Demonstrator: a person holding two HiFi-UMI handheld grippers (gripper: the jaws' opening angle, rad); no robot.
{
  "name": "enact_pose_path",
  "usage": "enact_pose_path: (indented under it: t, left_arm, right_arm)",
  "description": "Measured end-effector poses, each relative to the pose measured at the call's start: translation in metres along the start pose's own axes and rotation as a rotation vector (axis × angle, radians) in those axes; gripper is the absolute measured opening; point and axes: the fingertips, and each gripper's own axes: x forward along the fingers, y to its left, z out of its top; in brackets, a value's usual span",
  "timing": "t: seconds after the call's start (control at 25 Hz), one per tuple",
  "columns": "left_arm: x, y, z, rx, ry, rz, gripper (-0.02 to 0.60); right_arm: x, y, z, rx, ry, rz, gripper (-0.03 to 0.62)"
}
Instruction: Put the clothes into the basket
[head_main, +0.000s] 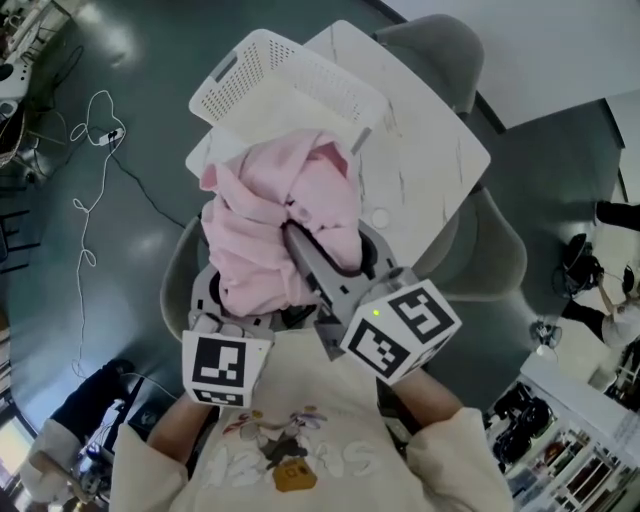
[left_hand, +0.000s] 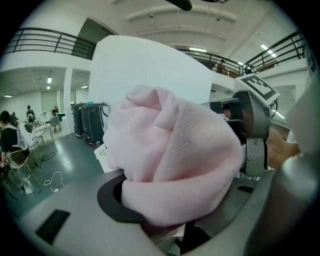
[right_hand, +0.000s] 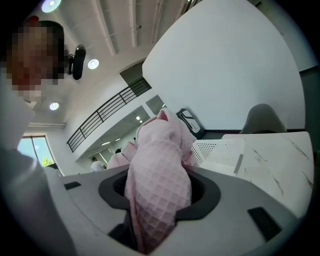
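A bundled pink garment (head_main: 275, 225) hangs in the air over the near edge of the white table (head_main: 430, 150), gripped from both sides. My left gripper (head_main: 235, 295) is shut on its lower left part; in the left gripper view the cloth (left_hand: 170, 160) fills the space between the jaws. My right gripper (head_main: 310, 255) is shut on a waffle-textured fold (right_hand: 157, 180) near the bundle's middle. Both sets of fingertips are buried in fabric. The white perforated basket (head_main: 270, 85) stands tilted on the table just beyond the garment, also seen as a basket (right_hand: 220, 152) in the right gripper view.
Grey chairs (head_main: 500, 255) stand round the table, one chair (head_main: 440, 45) at the far side. A white cable (head_main: 95, 160) trails on the dark floor at left. A person (head_main: 610, 270) and shelving are at the right edge.
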Motion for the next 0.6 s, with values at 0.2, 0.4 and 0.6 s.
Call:
enact_pose_path:
  t: [0.2,0.4,0.6]
  left_arm:
    - [0.011,0.015,0.025,0.005,-0.027,0.016,0.199]
    - [0.015,0.027,0.048,0.021,-0.058,0.032,0.199]
    - [0.018,0.039,0.071,0.032,-0.079,0.046,0.199]
  right_arm:
    - [0.018,0.001,0.026,-0.024,-0.014,0.018,0.196]
    - [0.031,0.006,0.048,-0.046,-0.038,0.037,0.196]
    - [0.043,0.011,0.070,-0.061,-0.055,0.057,0.196]
